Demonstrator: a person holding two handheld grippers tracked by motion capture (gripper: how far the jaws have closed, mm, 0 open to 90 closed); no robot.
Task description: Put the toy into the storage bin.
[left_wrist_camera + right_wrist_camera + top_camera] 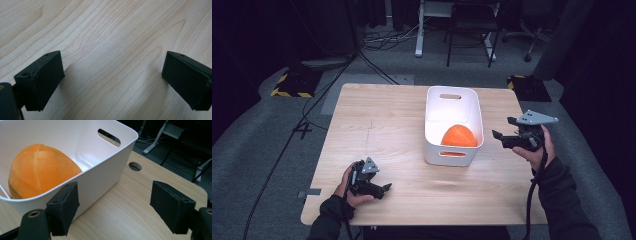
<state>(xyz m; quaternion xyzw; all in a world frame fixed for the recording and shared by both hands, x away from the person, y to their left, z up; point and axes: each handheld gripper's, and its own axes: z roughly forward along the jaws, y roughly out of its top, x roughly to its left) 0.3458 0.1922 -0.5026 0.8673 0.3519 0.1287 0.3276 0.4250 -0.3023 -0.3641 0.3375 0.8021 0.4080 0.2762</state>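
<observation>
Orange ball, one, inside one white bin; two tools empty.

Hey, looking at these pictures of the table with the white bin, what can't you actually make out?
- Underside of the orange object: hidden by the white bin wall in the right gripper view and the high view, so how it rests is unclear.
- What the orange object is: too small in the high view.
- Left hand-held gripper surroundings: its view is cropped to bare table.
- Right hand-held gripper height above the table: not readable.
</observation>
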